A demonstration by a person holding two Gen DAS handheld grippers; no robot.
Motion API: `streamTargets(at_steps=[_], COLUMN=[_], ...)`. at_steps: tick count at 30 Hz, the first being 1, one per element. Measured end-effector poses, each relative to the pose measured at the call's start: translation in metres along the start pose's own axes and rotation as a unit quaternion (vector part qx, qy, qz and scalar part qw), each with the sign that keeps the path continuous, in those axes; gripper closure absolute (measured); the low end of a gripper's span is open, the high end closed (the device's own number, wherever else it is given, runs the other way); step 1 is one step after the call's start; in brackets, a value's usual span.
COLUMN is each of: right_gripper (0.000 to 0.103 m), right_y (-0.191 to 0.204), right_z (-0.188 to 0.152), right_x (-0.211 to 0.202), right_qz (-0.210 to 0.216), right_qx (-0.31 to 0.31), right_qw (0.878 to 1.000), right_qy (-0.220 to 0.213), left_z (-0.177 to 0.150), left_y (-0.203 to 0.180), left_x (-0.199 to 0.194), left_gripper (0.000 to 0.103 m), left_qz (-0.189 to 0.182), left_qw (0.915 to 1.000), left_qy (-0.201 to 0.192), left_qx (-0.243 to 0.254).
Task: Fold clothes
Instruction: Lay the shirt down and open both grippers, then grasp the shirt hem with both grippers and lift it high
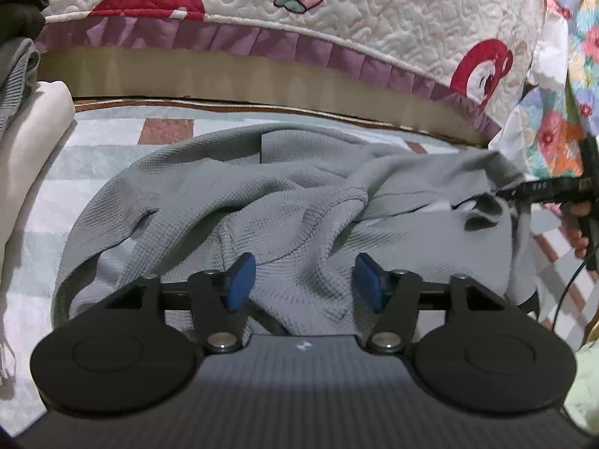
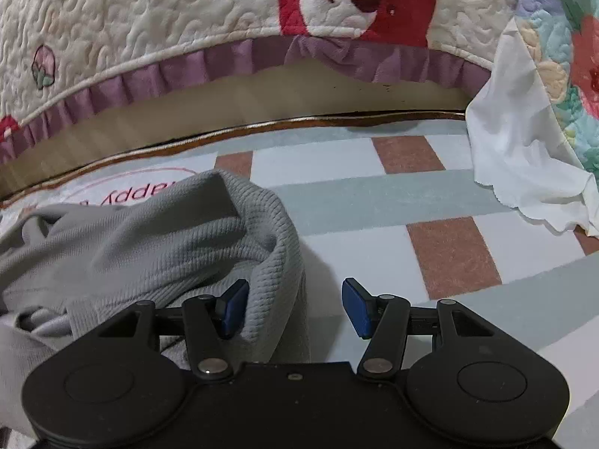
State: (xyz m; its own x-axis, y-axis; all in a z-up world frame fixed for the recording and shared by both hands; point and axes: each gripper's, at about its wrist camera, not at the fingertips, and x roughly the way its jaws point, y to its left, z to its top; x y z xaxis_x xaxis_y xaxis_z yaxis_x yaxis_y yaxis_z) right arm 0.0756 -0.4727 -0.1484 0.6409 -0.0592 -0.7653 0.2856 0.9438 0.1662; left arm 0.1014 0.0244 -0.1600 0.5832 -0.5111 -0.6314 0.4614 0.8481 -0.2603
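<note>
Left wrist view: at the far left edge a stack of folded clothes (image 1: 26, 86) rises from a cream piece at its base to grey and dark pieces above. Right of it, the grey waffle-knit garment (image 1: 232, 194) lies crumpled across the middle of the frame on the checked bed cover (image 1: 45, 202), which shows pale blue, white and brick-red squares. The left gripper (image 1: 305, 280) sits at lower centre with its blue pads spread apart, a ridge of the garment rising between them without being pinched. Along the top runs a quilted white blanket (image 1: 374, 18) with red bears, strawberries and a purple frill. At the right edge the right gripper (image 1: 543, 191) reaches in over the garment's far corner, with a floral quilt (image 1: 561, 119) behind it.

Right wrist view: the grey garment (image 2: 157, 235) fills the lower left, its rolled edge curling toward centre. The right gripper (image 2: 295, 307) has its jaws wide apart; the left pad touches the fabric's edge, the right pad hangs over the bare cover (image 2: 430, 194). At the upper right a white cloth (image 2: 516, 149) drapes down onto the cover beside the floral quilt (image 2: 569, 75).
</note>
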Motion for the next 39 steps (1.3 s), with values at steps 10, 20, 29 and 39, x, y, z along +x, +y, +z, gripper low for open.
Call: streamTargets(at_steps=[10, 20, 29, 39], right_gripper=[0.1, 0.102, 0.102, 0.102], right_y=[-0.006, -0.007, 0.0, 0.018], right_z=[-0.021, -0.009, 0.0, 0.023], right_x=[-0.009, -0.111, -0.161, -0.271], right_qz=[-0.008, 0.008, 0.047, 0.109], right_qx=[-0.016, -0.02, -0.027, -0.104], right_qw=[0.996, 0.979, 0.963, 0.932], right_qy=[-0.093, -0.205, -0.263, -0.328], left_z=[0.008, 0.043, 0.071, 0.115], left_y=[0.009, -0.022, -0.065, -0.117], left_x=[0.028, -0.048, -0.118, -0.223], left_gripper=[0.098, 0.099, 0.1, 0.1], left_qz=[-0.001, 0.069, 0.112, 0.153], left_qw=[0.9994, 0.9899, 0.973, 0.944], left_qy=[0.015, -0.123, -0.201, -0.286], left_qx=[-0.03, -0.013, 0.022, 0.058])
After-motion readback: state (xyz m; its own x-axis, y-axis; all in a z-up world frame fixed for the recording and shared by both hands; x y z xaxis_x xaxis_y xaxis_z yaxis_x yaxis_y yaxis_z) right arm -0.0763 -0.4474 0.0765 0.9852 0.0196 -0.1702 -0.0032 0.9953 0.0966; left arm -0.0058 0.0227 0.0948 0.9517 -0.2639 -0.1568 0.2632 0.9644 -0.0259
